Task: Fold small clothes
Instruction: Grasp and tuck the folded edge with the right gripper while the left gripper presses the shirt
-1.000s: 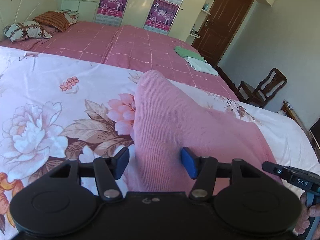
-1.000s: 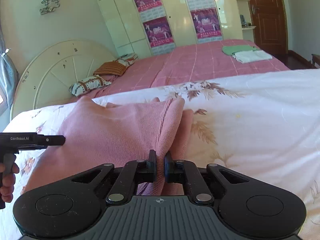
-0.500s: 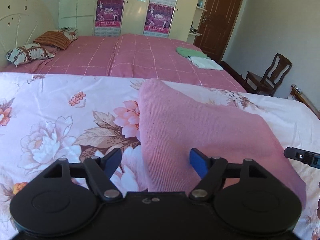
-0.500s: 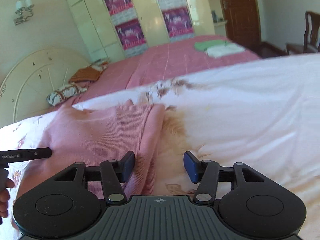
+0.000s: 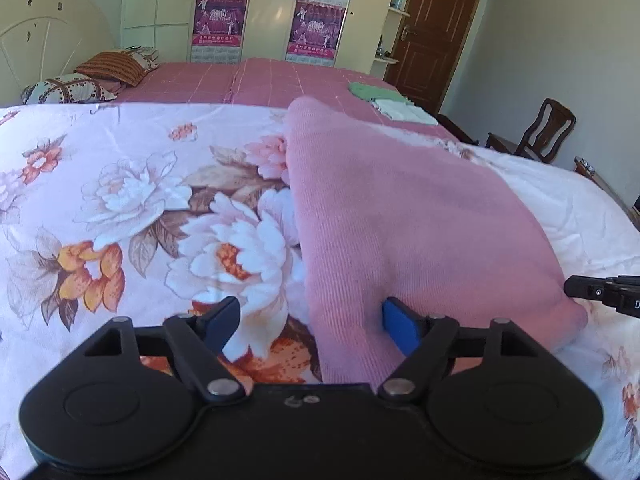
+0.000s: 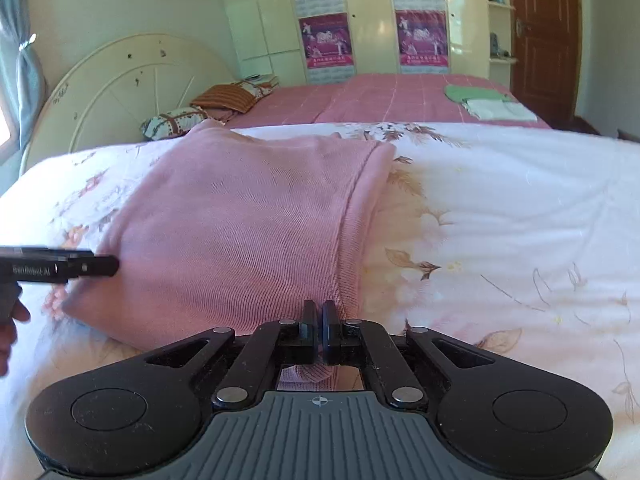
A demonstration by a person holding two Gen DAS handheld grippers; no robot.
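Pink ribbed knit, a small garment (image 5: 400,216), lies folded on a floral bedspread (image 5: 120,208), its near edge reaching back under both hand-held tools. The left gripper (image 5: 308,320) stands with its jaws wide apart over the garment's near left corner, one blue pad (image 5: 400,330) resting against the knit and the other out over the printed flowers; its jaws have just been opening, and the cloth between them is not pinched. The right gripper (image 6: 319,328) has just snapped its jaws together, and they now sit closed, with a bit of pink fabric showing directly beneath them; whether the pads actually pinch the hem cannot be told from this view. At the far left of the right wrist view, a person's hand (image 6: 10,328) holds the other tool's handle beside the garment's corner. Behind, a second bed with a pink checked cover (image 6: 380,96) carries a green cloth (image 6: 472,94) and a white cloth (image 6: 500,110), already folded and stacked.

By the look of it, one fold is laid and released, and the near edge is being taken up for the next. That move would call for a firm pinch on both near corners, lifted together and carried evenly so the layers underneath stay square.
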